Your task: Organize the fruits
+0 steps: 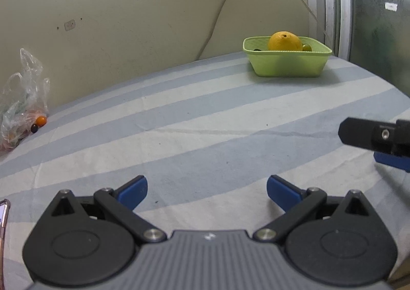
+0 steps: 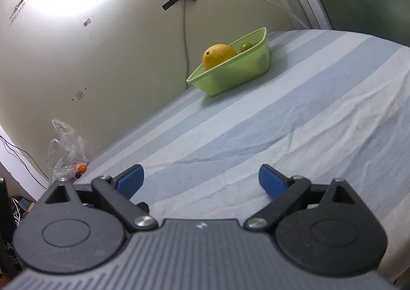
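Left gripper (image 1: 207,188) and right gripper (image 2: 201,179): jaws spread wide, empty, above striped sheet (image 1: 205,120). Green basket (image 1: 287,64) far ahead holds 1 orange (image 1: 285,41), 1 green fruit (image 1: 306,47). Plastic bag (image 1: 23,100) at wall; 2 small fruits (image 1: 39,123) beside it.
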{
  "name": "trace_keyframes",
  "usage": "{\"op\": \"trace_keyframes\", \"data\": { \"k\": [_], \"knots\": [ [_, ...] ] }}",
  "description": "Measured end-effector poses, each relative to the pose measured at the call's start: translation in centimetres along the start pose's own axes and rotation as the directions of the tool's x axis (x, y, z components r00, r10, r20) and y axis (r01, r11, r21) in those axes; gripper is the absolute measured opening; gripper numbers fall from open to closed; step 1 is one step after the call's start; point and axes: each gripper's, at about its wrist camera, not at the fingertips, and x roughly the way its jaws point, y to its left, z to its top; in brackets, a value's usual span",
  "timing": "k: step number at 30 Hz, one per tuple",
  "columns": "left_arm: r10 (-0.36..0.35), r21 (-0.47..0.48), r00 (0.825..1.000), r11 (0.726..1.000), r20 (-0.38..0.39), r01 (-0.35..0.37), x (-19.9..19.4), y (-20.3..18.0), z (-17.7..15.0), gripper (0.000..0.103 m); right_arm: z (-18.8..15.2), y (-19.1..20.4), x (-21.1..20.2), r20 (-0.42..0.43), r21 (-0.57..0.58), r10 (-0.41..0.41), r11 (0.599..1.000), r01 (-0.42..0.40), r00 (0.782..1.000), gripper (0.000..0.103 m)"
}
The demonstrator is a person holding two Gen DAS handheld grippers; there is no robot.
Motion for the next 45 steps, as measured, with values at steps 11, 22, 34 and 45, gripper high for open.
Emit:
{"op": "trace_keyframes", "data": {
  "k": [11, 22, 34, 45],
  "knots": [
    [0.004, -0.006, 1.0, 1.0, -0.006, -0.005, 0.05, 0.07, 0.0, 0.103, -0.15, -0.19, 0.34, 0.003, 0.012, -0.021, 1.0, 0.021, 1.0, 0.098],
    [-0.027, -0.023, 0.998, 0.999, -0.049, 0.026, 0.31, 0.07, -0.23, 0.103, -0.18, -0.25, -0.02, 0.039, 0.021, -0.046, 0.999, 0.045, 0.998, 0.098],
    [0.025, -0.042, 0.998, 0.999, -0.062, -0.028, 0.28, 0.21, -0.44, 0.103, -0.44, 0.15, -0.21, 0.079, -0.007, -0.059, 0.998, 0.059, 0.995, 0.098],
    [0.032, -0.006, 0.997, 0.999, -0.065, -0.033, 0.04, -0.46, -0.53, 0.103, -0.44, 0.12, -0.33, 0.086, -0.004, -0.057, 0.998, 0.058, 0.995, 0.098]
  ]
}}
